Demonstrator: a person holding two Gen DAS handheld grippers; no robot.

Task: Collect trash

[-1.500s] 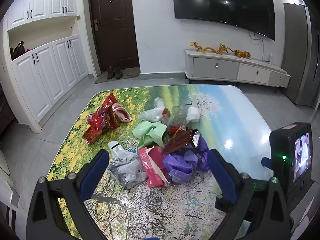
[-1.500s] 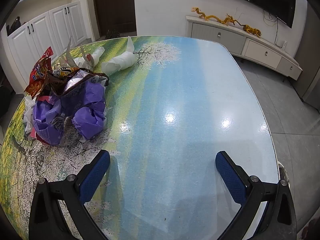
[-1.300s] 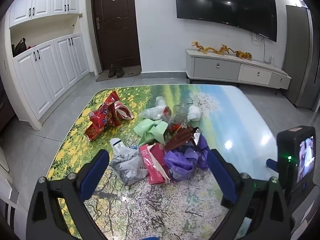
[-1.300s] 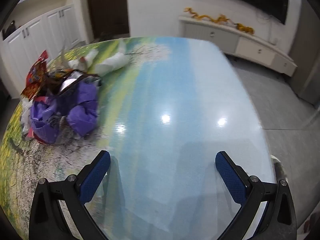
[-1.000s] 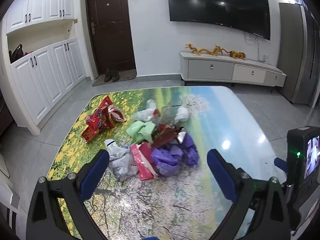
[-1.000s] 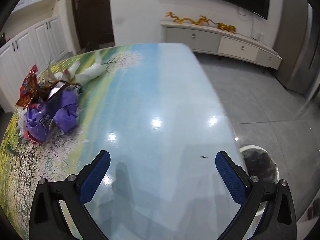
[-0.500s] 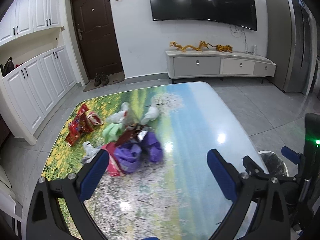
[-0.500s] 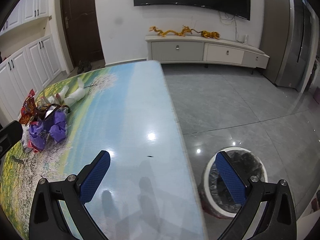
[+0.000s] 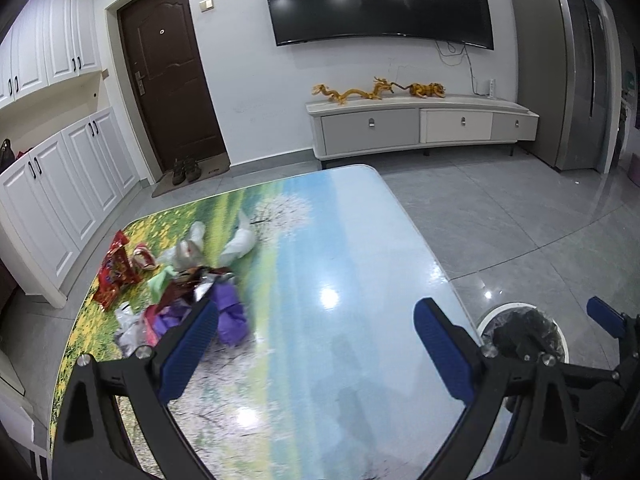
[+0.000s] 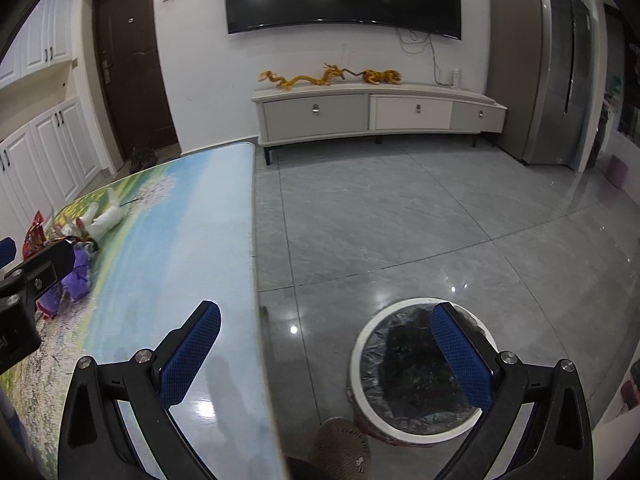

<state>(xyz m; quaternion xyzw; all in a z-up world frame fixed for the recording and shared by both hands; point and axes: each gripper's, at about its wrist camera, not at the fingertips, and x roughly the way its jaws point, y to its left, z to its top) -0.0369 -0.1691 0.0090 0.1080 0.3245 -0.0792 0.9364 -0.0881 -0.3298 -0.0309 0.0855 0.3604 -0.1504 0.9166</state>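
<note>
Lying toward the left side of the left wrist frame, the trash pile [image 9: 176, 292] sits on the printed surface [image 9: 340, 272], just beyond and partly behind the left finger of the left hand-held gripper [image 9: 316, 352]. That gripper is spread wide with nothing between its blue pads, and its opening faces bare surface to the right of the pile, so a reach for the trash would, I judge, have to swing left and forward. The pile runs loosely from the red snack wrapper [image 9: 116, 272] at frame left, through the green scrap [image 9: 160, 282], to the purple bag [image 9: 232, 312] at its right end nearest the gripper (the purple bag looks like the easiest first grab).

In the right wrist frame the right hand-held gripper [image 10: 326, 350] is also wide and empty; it straddles the edge of the surface, with its left finger over the surface and its right finger over the lined trash bin [image 10: 420, 368] on the floor in the lower right of the frame. From there the pile is small and far off at middle left, past the body of the other gripper.

So the left one is plainly nearer the trash and the right one nearer the bin. Nothing has been picked up; the bin's black liner shows no clear contents.
</note>
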